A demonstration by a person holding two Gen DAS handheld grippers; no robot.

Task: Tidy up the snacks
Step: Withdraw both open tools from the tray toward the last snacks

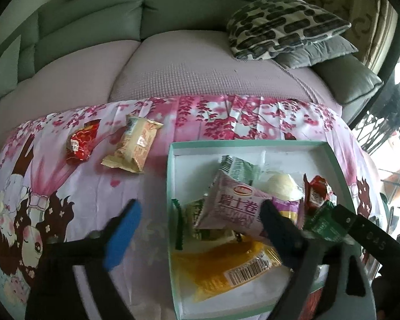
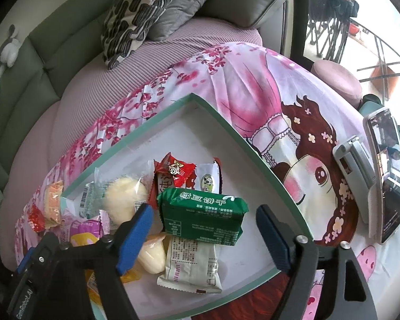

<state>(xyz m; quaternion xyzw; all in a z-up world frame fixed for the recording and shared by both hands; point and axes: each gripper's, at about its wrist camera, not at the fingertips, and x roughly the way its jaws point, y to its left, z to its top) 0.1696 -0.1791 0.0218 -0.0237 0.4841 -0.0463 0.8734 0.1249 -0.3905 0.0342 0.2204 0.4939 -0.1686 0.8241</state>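
A shallow white box with a teal rim (image 1: 173, 176) (image 2: 226, 128) lies on a pink cartoon cloth and holds several snack packs. In the left wrist view, a pink pack (image 1: 234, 208) lies on top of a yellow pack (image 1: 226, 269). My left gripper (image 1: 200, 229) is open and empty, straddling the box's left rim. A red pack (image 1: 81, 141) and a beige pack (image 1: 136, 144) lie on the cloth outside the box. My right gripper (image 2: 205, 237) is open and empty, just above a green pack (image 2: 202, 213) and a white pack (image 2: 192, 264) in the box.
A sofa with a patterned pillow (image 1: 285, 26) and a grey pillow (image 2: 189, 2) stands behind the cloth. A phone on a stand (image 2: 386, 173) sits at the right. The right gripper's body (image 1: 365, 226) reaches over the box's right side.
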